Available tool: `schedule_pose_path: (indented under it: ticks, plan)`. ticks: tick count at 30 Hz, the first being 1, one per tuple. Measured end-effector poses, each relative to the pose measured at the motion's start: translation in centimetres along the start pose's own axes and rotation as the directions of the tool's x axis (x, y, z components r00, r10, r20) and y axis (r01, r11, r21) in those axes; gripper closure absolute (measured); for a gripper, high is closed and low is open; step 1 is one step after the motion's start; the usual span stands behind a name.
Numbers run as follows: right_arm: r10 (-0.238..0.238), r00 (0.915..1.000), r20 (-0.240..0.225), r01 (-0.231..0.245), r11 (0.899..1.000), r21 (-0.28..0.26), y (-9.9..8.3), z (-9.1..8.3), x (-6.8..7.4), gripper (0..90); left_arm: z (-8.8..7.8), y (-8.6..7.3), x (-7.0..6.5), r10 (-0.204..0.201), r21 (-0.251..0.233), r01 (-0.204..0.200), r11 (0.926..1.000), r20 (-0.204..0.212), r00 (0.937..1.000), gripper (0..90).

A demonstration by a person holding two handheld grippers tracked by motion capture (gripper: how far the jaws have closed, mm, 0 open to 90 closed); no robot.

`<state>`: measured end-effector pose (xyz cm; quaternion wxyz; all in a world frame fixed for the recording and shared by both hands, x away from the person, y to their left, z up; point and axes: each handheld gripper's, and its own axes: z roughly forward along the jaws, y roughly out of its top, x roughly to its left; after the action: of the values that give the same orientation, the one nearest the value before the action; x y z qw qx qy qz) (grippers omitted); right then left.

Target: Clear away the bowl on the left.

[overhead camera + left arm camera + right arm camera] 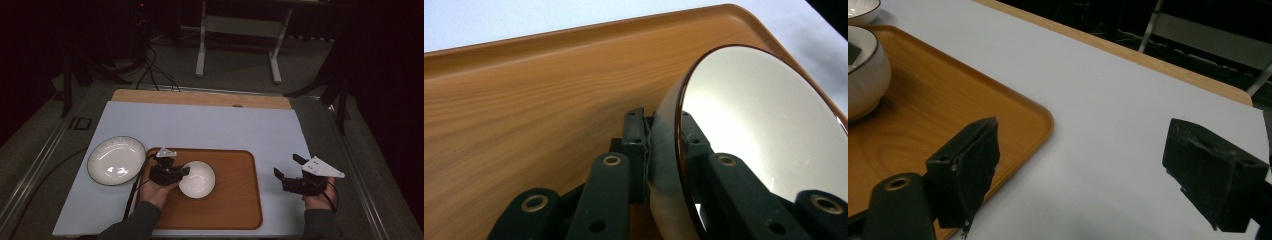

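left gripper (181, 171) pinches the small white ceramic bowl (199, 180) by its rim, one jaw inside, over the brown wooden tray (235, 205). right gripper (1080, 172) gapes wide, holding nothing. risk: thin rim grip, bowl pivots or slips.

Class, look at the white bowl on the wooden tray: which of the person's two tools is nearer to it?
The left tool: it is shut on the rim of the white bowl. The right tool is open, off the wooden tray, over the table to its right.
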<state>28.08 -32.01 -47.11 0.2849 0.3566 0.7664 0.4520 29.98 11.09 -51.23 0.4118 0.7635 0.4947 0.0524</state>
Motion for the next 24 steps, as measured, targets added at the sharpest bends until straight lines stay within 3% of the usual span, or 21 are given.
schedule_pose_path:
  ticks: [5,10,13,18,24]
  plan:
    - [0.000,1.0000,0.000,0.000,1.000,-0.001,0.0,0.0,0.0,14.6,0.1,0.0,0.0,0.009,0.013,-0.009,0.9999,-0.004,0.9999,72.1]
    - [0.000,1.0000,0.002,0.000,1.000,-0.003,0.0,-0.1,-0.1,14.6,-0.7,0.4,-0.1,0.034,-0.020,-0.034,0.9992,-0.004,0.9994,63.9]
    - [-0.002,1.0000,0.002,0.002,1.000,-0.005,0.0,-0.1,0.0,14.6,-1.4,0.7,0.2,0.019,-0.041,-0.018,0.9990,0.016,0.9997,59.6]
    - [-0.001,1.0000,0.003,0.001,1.000,-0.008,0.0,-0.1,-0.1,14.6,-3.0,1.2,0.9,0.025,-0.065,-0.024,0.9976,0.008,0.9997,55.4]
    - [-0.001,1.0000,0.002,0.001,1.000,-0.008,0.0,-0.2,-0.1,14.6,-4.9,1.6,1.6,0.037,-0.101,-0.043,0.9940,-0.061,0.9975,52.2]
